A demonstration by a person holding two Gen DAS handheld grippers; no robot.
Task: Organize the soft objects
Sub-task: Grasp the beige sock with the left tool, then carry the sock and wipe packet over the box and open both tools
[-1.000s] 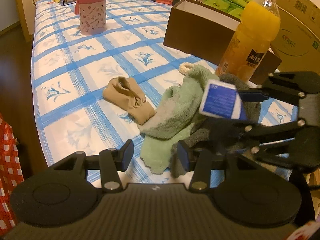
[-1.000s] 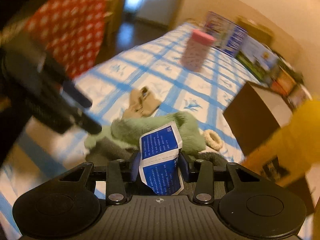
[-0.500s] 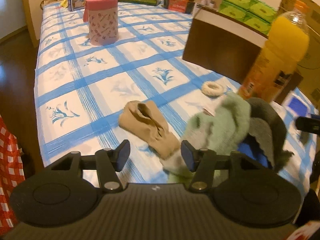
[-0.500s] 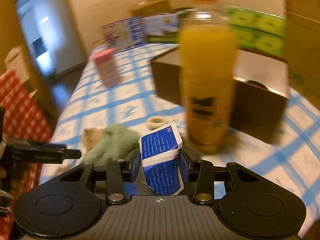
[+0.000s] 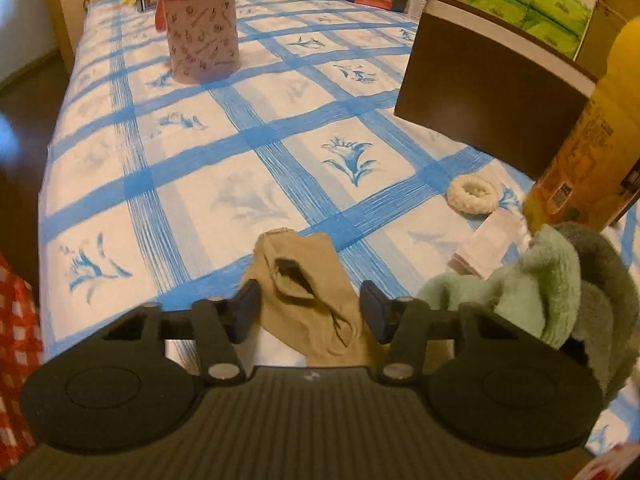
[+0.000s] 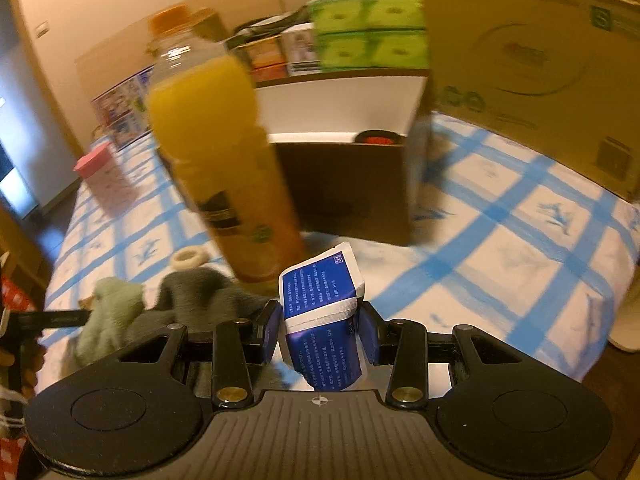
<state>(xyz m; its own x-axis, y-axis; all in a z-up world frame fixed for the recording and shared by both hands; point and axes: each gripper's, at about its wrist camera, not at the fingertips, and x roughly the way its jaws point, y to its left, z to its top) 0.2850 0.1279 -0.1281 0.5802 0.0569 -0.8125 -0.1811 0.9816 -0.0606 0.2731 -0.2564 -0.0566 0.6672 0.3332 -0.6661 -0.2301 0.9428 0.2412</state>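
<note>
A beige sock [image 5: 308, 292] lies on the blue-checked cloth [image 5: 200, 160]. My left gripper [image 5: 310, 312] is open with its fingers on either side of the sock. A green towel [image 5: 532, 280] and a grey towel [image 5: 608, 280] are bunched to its right; they also show in the right wrist view as a green towel [image 6: 108, 312] and a grey towel [image 6: 200, 296]. A white fluffy hair ring [image 5: 472, 194] lies beyond. My right gripper [image 6: 320, 332] is shut on a blue tissue pack [image 6: 320, 320], held above the table near the juice bottle.
An orange juice bottle [image 6: 216, 144] stands right of the towels, in front of an open dark brown box [image 5: 480, 92]. A pink cylindrical pouch [image 5: 200, 24] stands at the far left. A small white paper packet [image 5: 488, 244] lies by the towels. Cardboard box [image 6: 532, 48] at right.
My left gripper moved left and forward so the beige sock now lies between its fingers. My right gripper swung right with the tissue pack, toward the bottle and the brown box.
</note>
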